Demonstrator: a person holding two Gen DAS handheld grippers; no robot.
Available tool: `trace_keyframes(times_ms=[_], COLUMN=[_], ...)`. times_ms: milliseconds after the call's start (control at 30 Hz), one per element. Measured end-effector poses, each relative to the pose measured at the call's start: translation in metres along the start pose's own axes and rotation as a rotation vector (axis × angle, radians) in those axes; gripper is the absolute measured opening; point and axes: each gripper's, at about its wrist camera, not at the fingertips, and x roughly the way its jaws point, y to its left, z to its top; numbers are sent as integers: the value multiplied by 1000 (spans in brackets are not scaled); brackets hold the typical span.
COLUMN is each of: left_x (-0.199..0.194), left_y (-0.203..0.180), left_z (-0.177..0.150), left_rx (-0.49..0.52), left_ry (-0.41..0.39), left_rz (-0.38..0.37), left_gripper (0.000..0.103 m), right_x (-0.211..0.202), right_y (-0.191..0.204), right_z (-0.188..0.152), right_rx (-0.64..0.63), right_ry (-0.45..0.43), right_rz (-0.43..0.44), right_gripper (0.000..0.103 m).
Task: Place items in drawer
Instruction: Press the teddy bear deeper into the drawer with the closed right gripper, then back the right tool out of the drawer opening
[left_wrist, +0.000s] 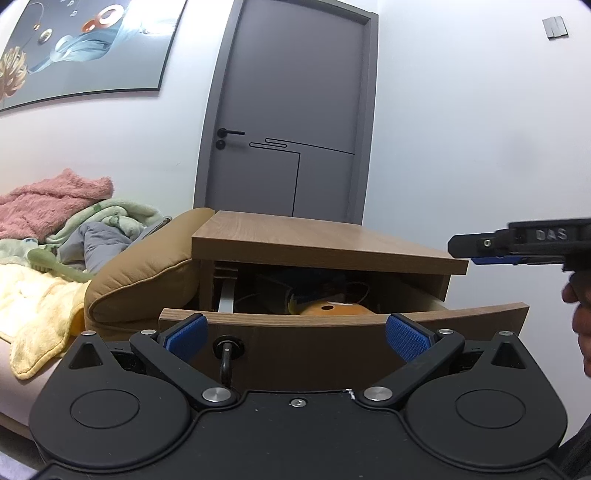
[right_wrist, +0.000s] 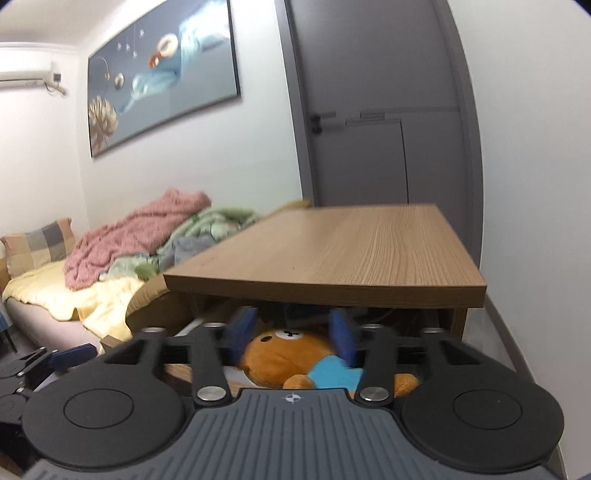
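A wooden nightstand (left_wrist: 314, 240) stands by the bed with its drawer (left_wrist: 332, 332) pulled out. An orange plush bear (right_wrist: 284, 354) with a blue shirt lies in the drawer; its top also shows in the left wrist view (left_wrist: 332, 308). My left gripper (left_wrist: 295, 336) is open, its blue pads on either side of the drawer front, near the black ring handle (left_wrist: 227, 350). My right gripper (right_wrist: 291, 332) is open above the drawer, its pads on either side of the bear's head, apparently not squeezing it. It also shows in the left wrist view (left_wrist: 517, 247).
A bed (right_wrist: 55, 288) with pink, green and yellow blankets lies to the left, with a tan cushion (left_wrist: 140, 277) against the nightstand. A grey door (left_wrist: 295, 110) stands behind. The nightstand top (right_wrist: 351, 251) overhangs the drawer.
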Motion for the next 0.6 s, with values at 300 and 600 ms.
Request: trace_keyframes(times_ms=[300,600], left_x=[-1,-2], left_y=[1,-4], left_z=[-1,-2], left_rx=[5,15], left_ry=[-7,-13], left_rz=[13,7], left_gripper=[102,102], right_x=[-25,-35], right_y=[8,0], right_z=[-33,-50], right_rx=[-10,87], right_ry=[-135,-210], right_rz=[-21,-37], right_gripper=[68,100])
